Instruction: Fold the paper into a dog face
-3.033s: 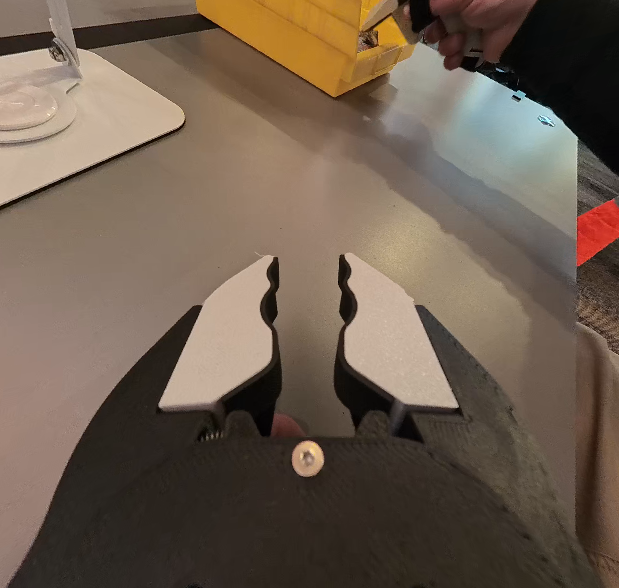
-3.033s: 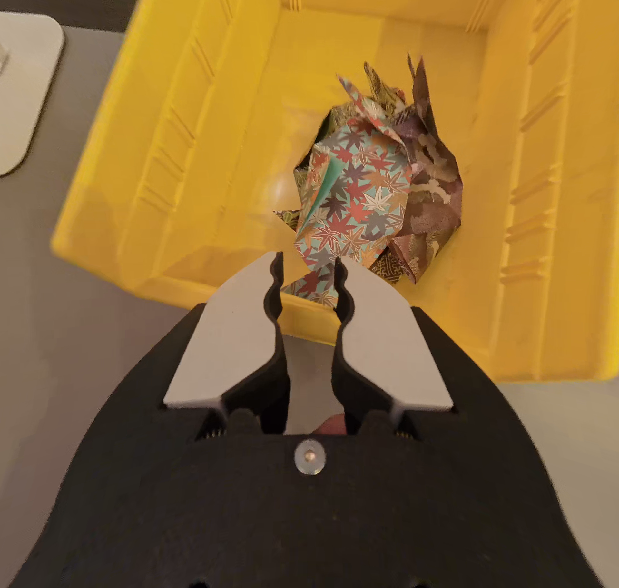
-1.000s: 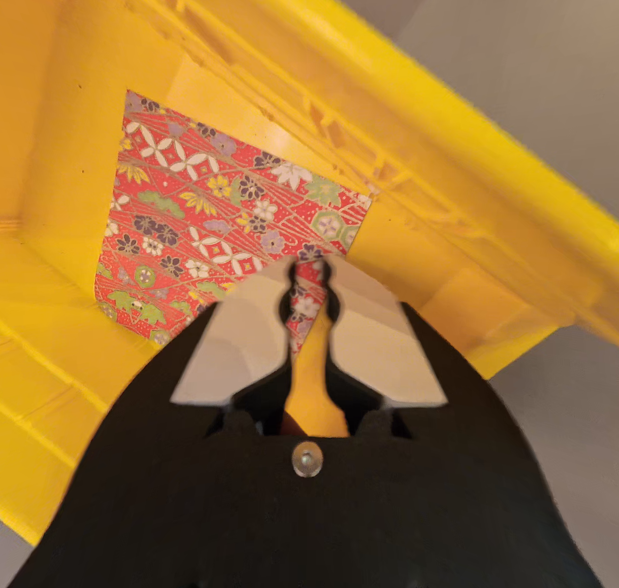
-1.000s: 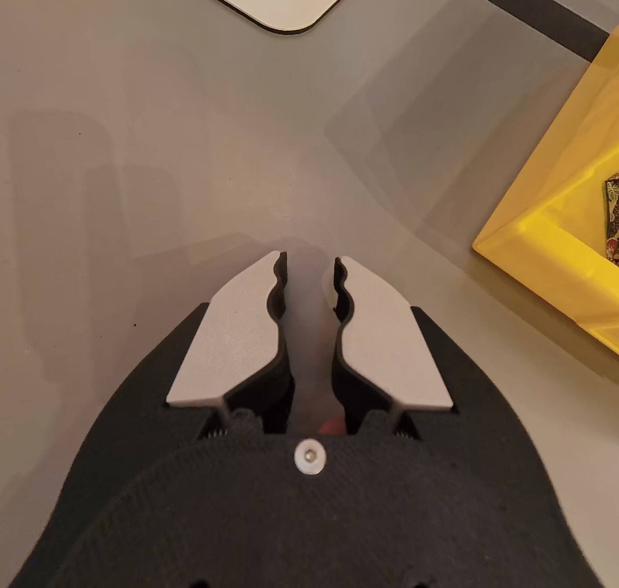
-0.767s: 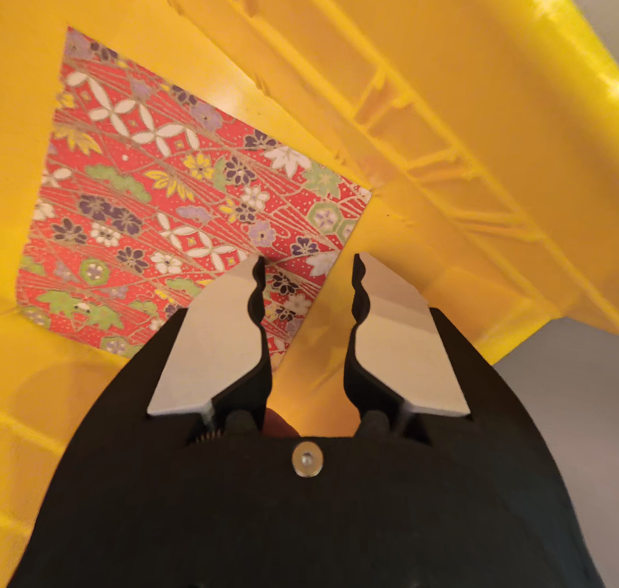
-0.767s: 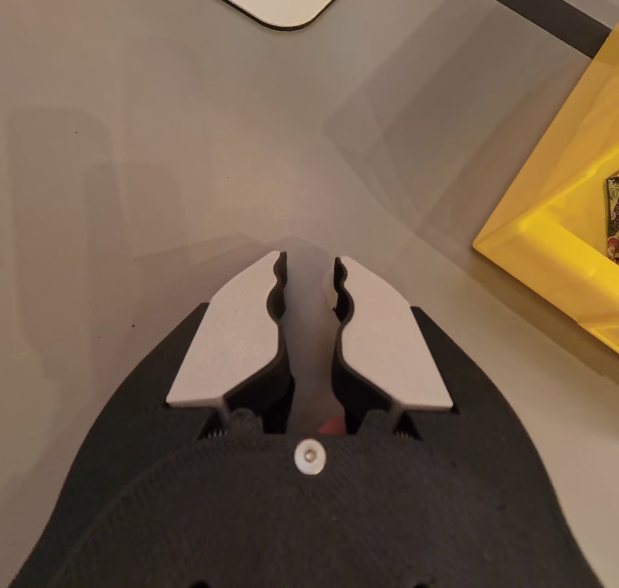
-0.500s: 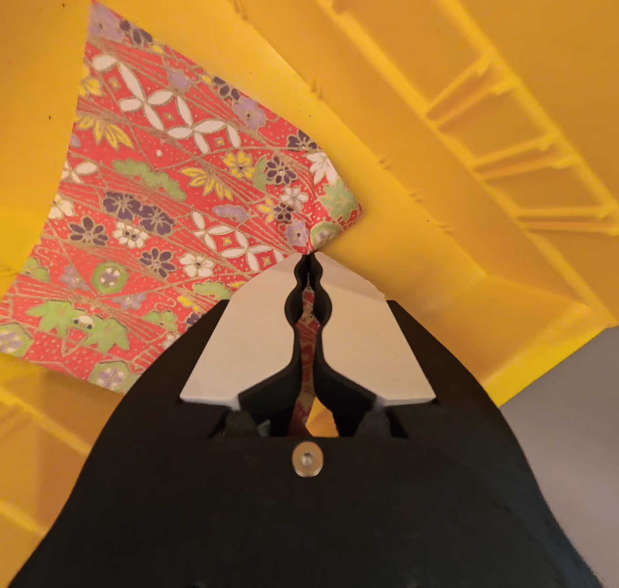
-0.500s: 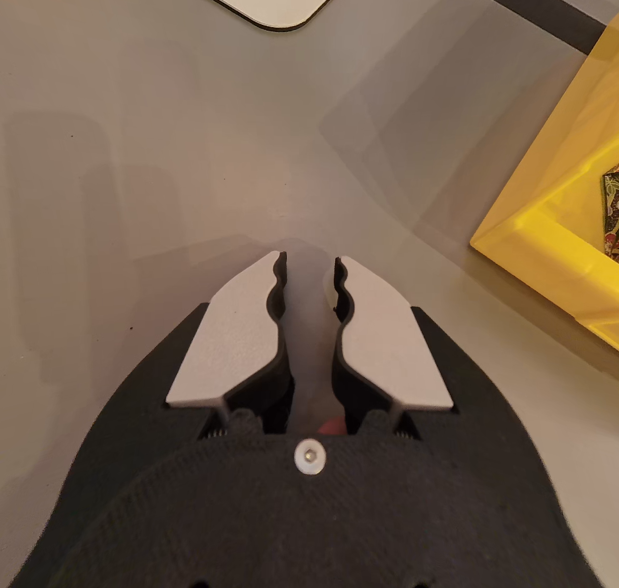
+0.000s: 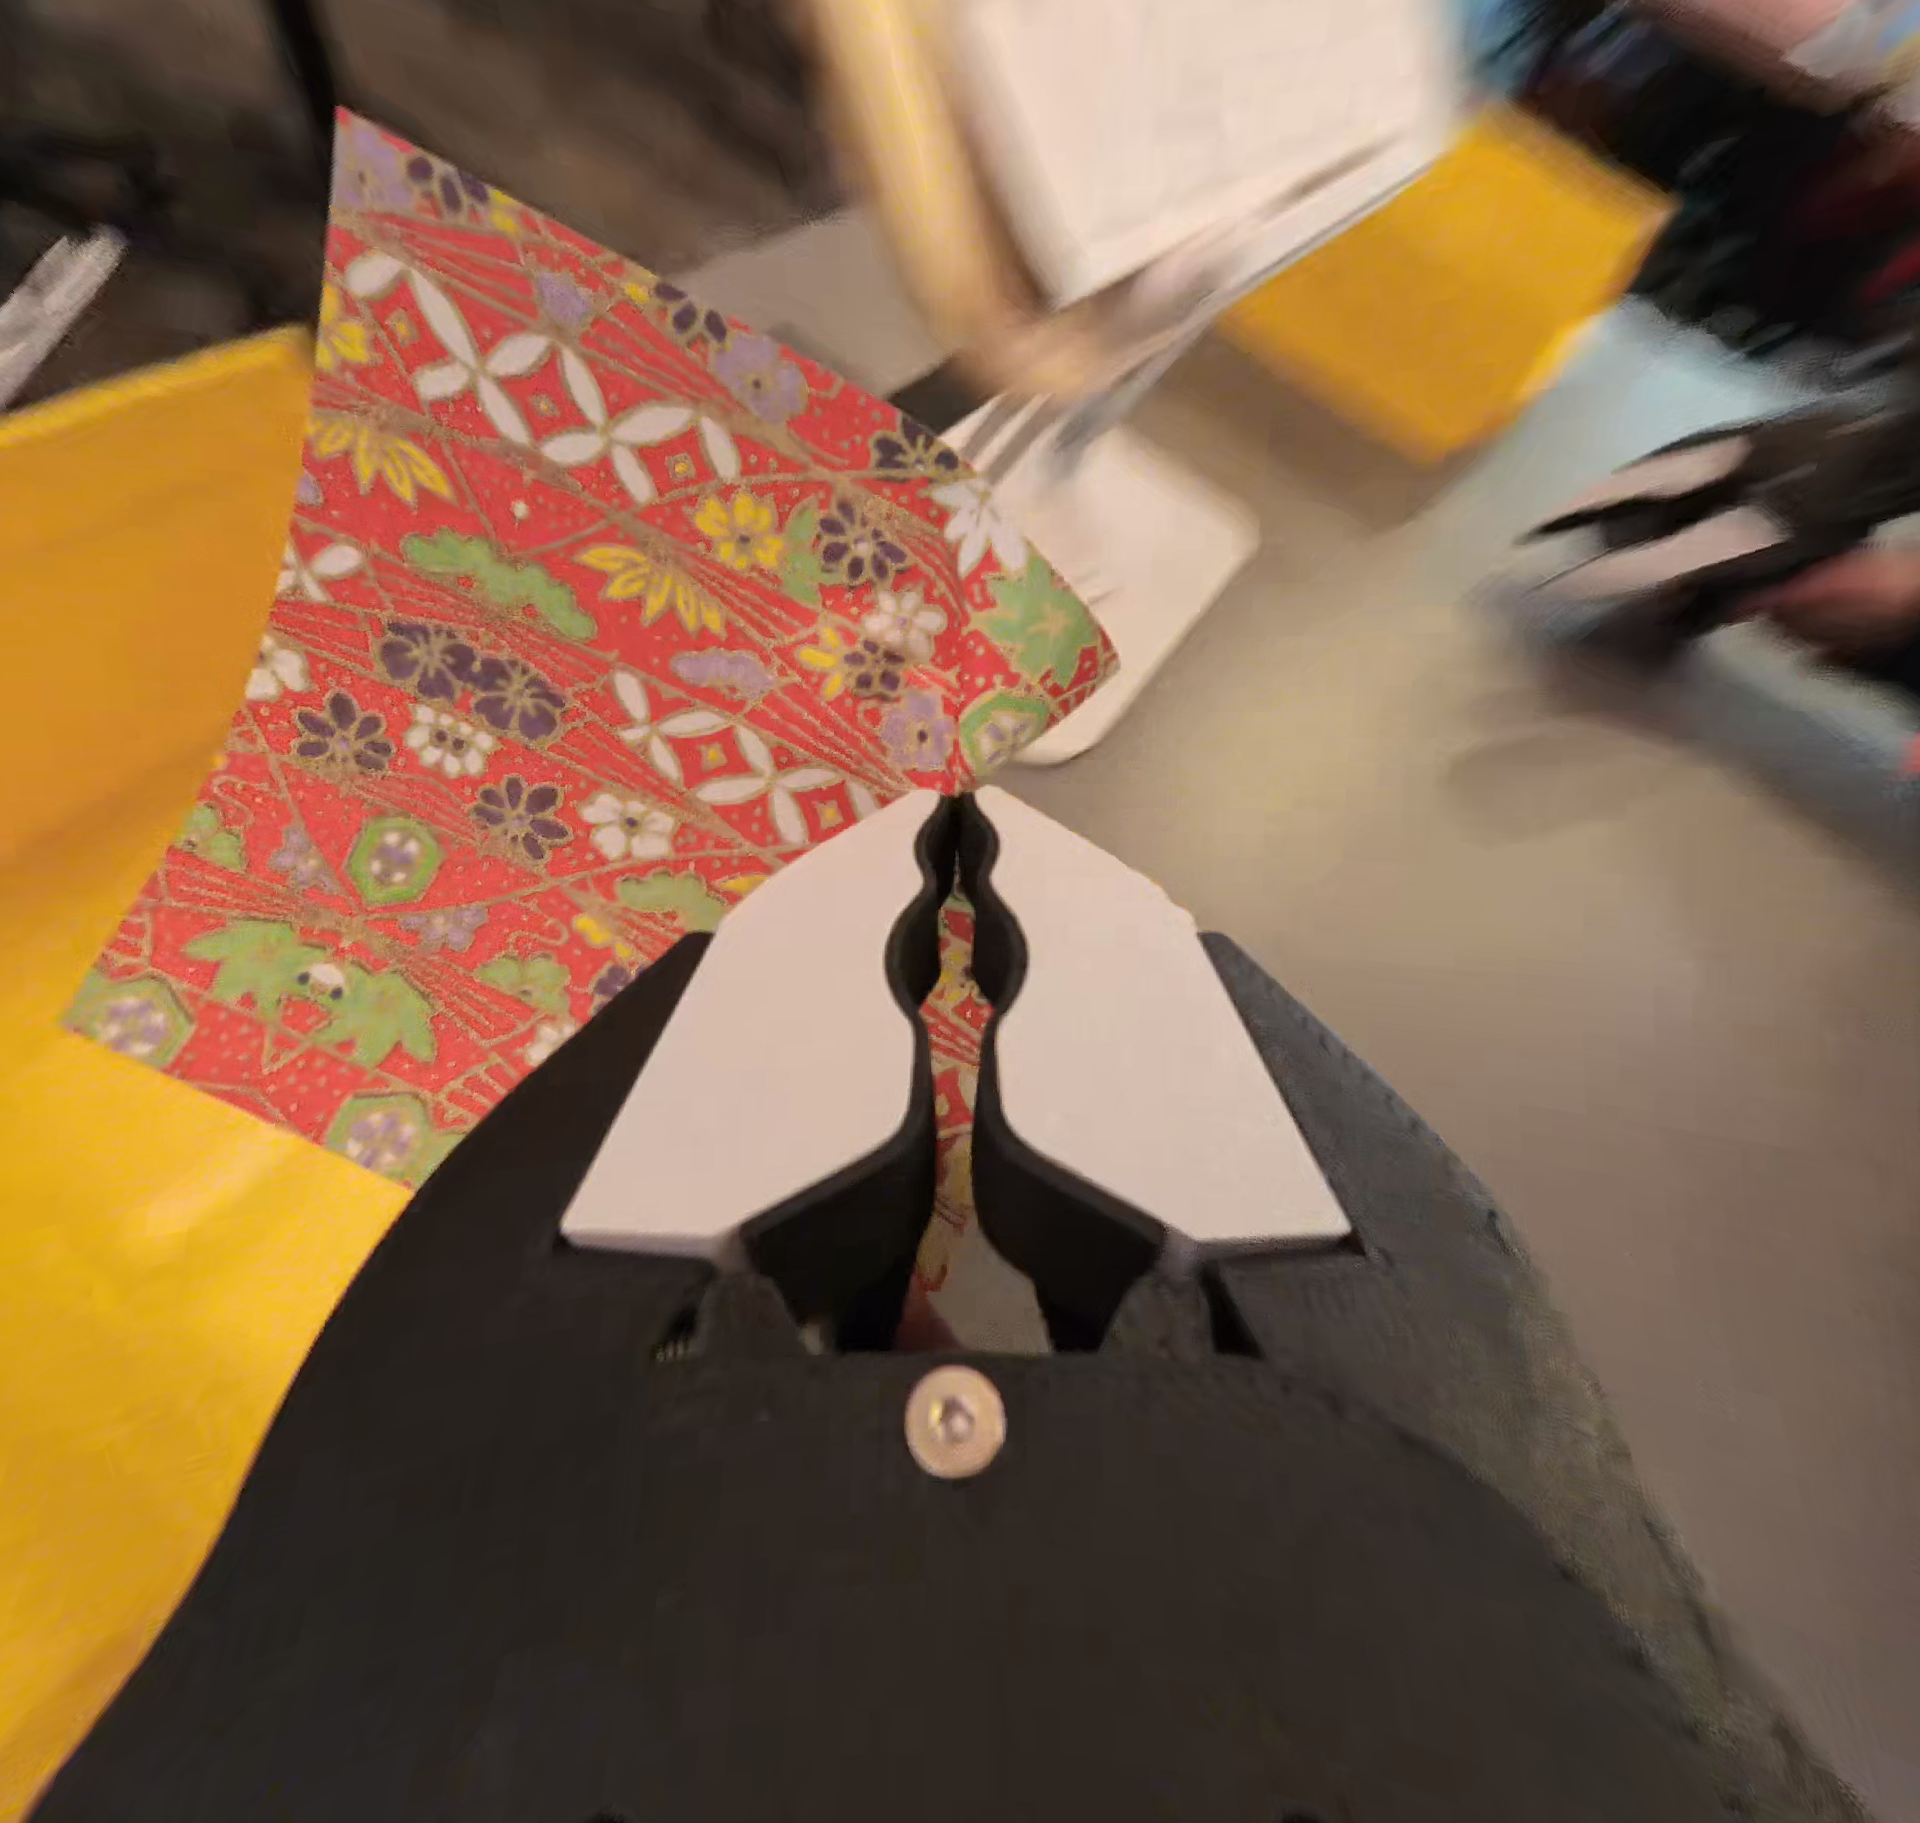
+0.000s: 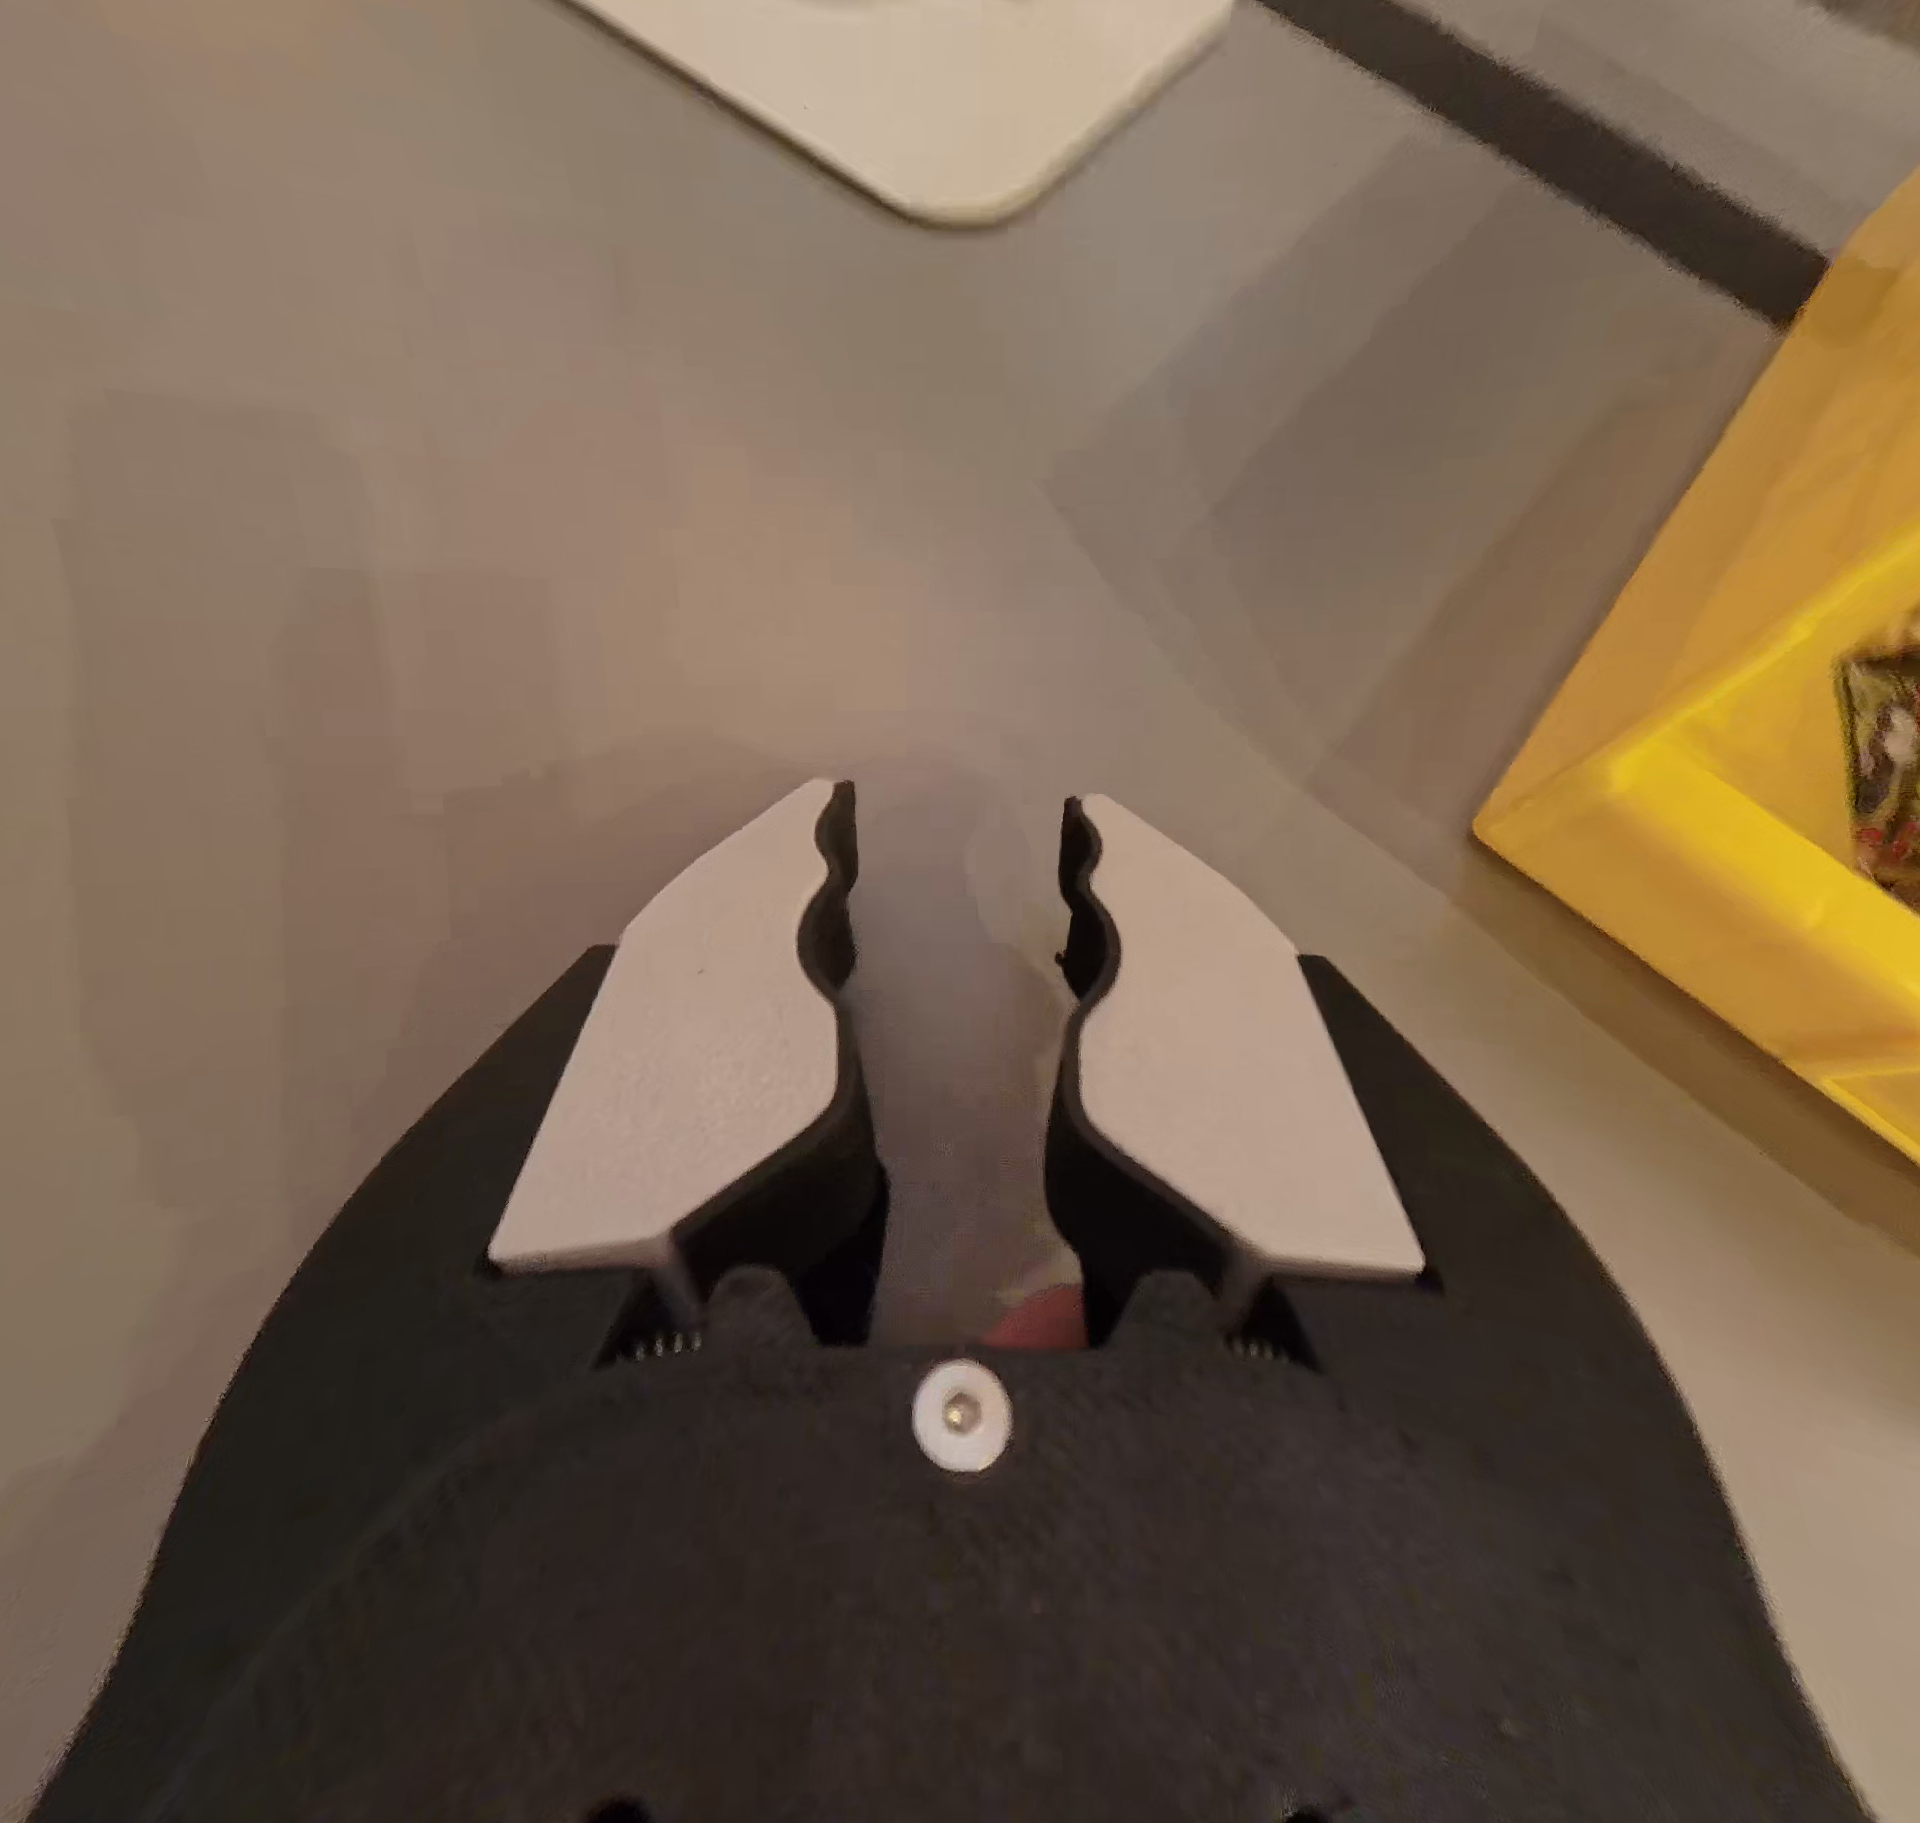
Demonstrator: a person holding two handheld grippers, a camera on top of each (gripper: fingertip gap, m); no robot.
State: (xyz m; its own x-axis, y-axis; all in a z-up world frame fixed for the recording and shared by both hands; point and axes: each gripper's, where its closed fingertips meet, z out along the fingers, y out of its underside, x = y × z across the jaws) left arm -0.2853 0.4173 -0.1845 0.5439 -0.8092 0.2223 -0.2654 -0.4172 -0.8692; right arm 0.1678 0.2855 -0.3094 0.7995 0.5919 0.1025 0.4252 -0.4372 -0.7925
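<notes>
My left gripper (image 9: 956, 817) is shut on the edge of a square sheet of red floral paper (image 9: 582, 630) and holds it in the air above the yellow bin (image 9: 125, 630). The sheet hangs up and to the left of the fingertips, and a strip of it runs down between the jaws. My right gripper (image 10: 956, 807) is open and empty, low over the grey table (image 10: 520, 526). It also shows blurred at the far right of the left wrist view (image 9: 1683, 547).
A white mat (image 10: 935, 80) with a clear stand lies on the table ahead of my right gripper and shows in the left wrist view (image 9: 1143, 547). A yellow bin (image 10: 1704, 838) with dark patterned paper (image 10: 1886, 776) in it sits at the right.
My left gripper closed on the paper's edge inside the yellow bin, then lifted it out and swung toward the table. My right gripper opened slightly wider and shifted a little.
</notes>
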